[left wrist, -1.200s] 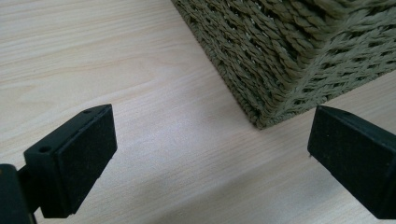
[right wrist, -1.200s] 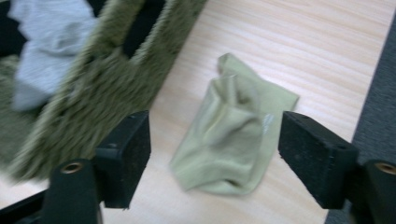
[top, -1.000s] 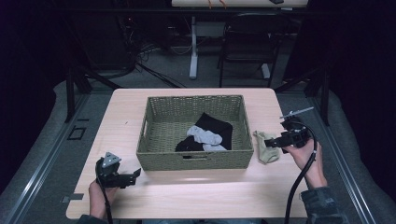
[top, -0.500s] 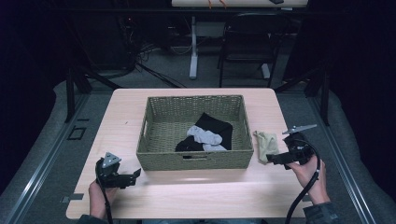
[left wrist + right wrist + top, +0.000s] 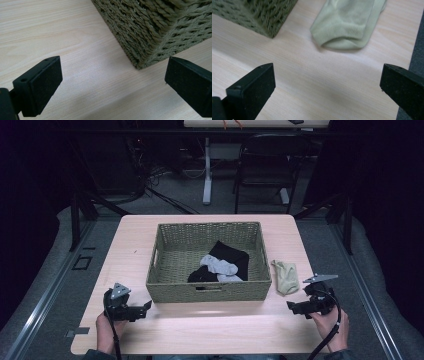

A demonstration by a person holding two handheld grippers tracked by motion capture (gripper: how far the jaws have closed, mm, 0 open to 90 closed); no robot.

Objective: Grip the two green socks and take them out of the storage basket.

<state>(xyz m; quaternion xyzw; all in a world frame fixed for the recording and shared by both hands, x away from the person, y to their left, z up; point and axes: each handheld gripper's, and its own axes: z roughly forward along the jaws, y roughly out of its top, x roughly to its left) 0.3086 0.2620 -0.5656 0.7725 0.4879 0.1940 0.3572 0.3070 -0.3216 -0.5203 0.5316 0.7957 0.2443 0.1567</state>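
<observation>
A woven olive basket (image 5: 165, 270) stands mid-table and holds a black garment (image 5: 231, 256) with a grey sock (image 5: 218, 266) on top. A pale green sock (image 5: 286, 277) lies flat on the wood just right of the basket; in the right gripper view this sock (image 5: 348, 23) lies ahead of the jaws. My right gripper (image 5: 292, 307) is open near the front right edge, nothing between its jaws. My left gripper (image 5: 145, 306) is open at the front left, pointing at the basket's near corner (image 5: 147, 47).
The light wooden table (image 5: 200, 330) has bare room along its front and left side. The right table edge (image 5: 415, 47) runs close to the green sock, with grey floor beyond. A chair (image 5: 265, 165) and a desk leg stand behind the table.
My right gripper has drawn back from the green sock toward the front right edge, leaving the sock on the table. The left gripper has stayed put.
</observation>
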